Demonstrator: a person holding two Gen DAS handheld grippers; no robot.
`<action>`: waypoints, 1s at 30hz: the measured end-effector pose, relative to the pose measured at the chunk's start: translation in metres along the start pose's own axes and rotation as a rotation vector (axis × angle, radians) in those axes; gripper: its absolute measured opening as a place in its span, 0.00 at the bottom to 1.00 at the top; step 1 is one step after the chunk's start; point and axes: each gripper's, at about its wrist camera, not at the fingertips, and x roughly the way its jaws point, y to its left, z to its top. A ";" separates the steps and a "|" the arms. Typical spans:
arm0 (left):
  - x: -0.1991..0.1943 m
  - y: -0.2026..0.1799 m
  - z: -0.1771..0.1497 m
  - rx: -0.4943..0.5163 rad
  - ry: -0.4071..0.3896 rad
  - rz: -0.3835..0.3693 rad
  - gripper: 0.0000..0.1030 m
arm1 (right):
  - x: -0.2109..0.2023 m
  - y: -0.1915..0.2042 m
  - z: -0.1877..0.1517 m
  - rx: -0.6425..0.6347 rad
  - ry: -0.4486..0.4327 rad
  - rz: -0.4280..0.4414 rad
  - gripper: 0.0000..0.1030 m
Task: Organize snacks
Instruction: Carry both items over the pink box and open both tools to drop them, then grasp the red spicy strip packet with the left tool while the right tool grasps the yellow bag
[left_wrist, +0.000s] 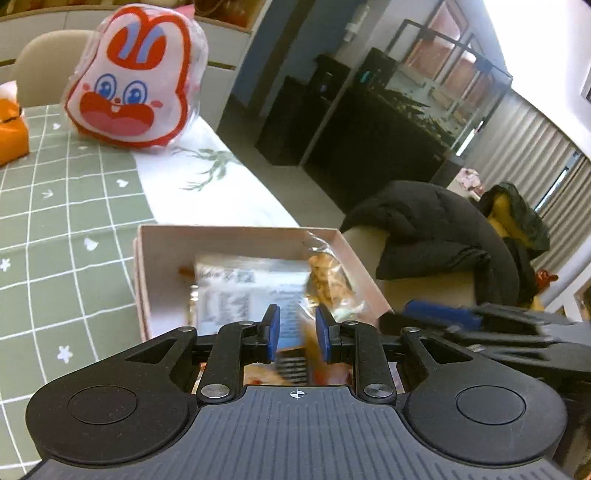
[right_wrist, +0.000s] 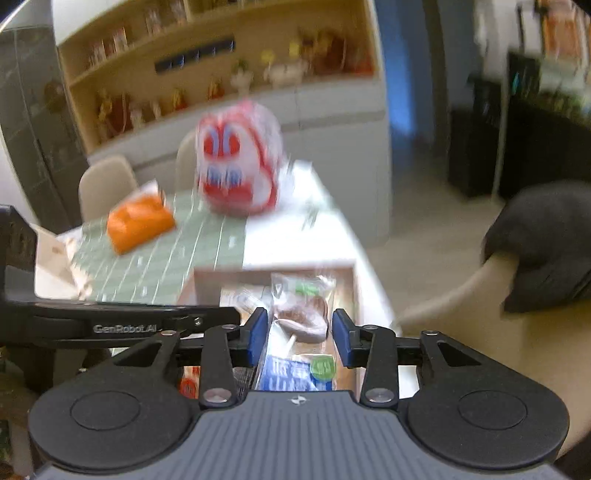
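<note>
Both grippers hang above the snack box (left_wrist: 236, 236) at the table's (left_wrist: 74, 206) edge: the left gripper (left_wrist: 297, 334) with its jaws nearly together and empty, the right gripper (right_wrist: 299, 334) spread with nothing gripped. Wrapped snacks (right_wrist: 301, 299) lie inside the box. Beyond stand a rabbit-faced bag (left_wrist: 136, 77) and a smaller orange pack (right_wrist: 138, 221).

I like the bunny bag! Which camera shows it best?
The left wrist view: the bunny bag is sharp there, its face clear. The right wrist view shows it too, but badly blurred.
</note>
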 end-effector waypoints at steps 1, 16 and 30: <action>-0.004 0.004 0.001 -0.007 -0.005 -0.017 0.24 | 0.004 0.002 -0.004 0.002 0.009 0.002 0.43; -0.200 0.176 -0.097 -0.214 -0.156 0.423 0.24 | -0.048 0.059 -0.062 -0.060 -0.059 0.036 0.72; -0.222 0.204 -0.155 -0.276 -0.160 0.327 0.26 | -0.036 0.176 -0.157 -0.269 0.043 0.088 0.73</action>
